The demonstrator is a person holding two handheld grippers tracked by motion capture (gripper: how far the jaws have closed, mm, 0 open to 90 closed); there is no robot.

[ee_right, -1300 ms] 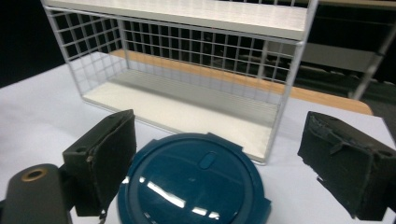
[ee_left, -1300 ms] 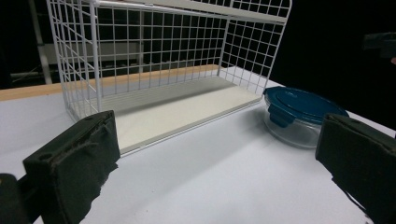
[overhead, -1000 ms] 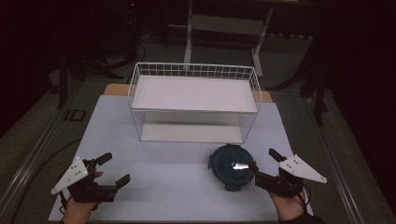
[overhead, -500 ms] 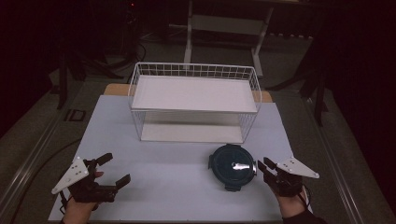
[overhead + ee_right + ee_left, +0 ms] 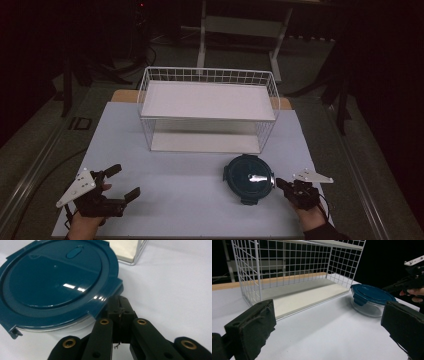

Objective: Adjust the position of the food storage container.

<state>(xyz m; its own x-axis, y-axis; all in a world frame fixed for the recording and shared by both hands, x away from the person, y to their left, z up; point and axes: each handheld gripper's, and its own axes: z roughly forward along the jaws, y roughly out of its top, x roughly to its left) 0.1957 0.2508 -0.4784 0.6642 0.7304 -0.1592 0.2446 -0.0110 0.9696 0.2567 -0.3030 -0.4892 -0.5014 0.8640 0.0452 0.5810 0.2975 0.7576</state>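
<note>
right claw (image 5: 119,305): jaws pressed together, tips at the near-side latch of the container (image 5: 248,178), pinching nothing i can confirm
left claw (image 5: 118,182): jaws wide apart, empty, container far off to its side
step: likely reaching the latch
next: a careful flip
writing: none readable

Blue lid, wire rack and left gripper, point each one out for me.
blue lid (image 5: 248,179), high view, centre of its top.
wire rack (image 5: 207,99), high view, on its white upper shelf.
left gripper (image 5: 120,182), high view, midway between its open jaw tips.
</note>
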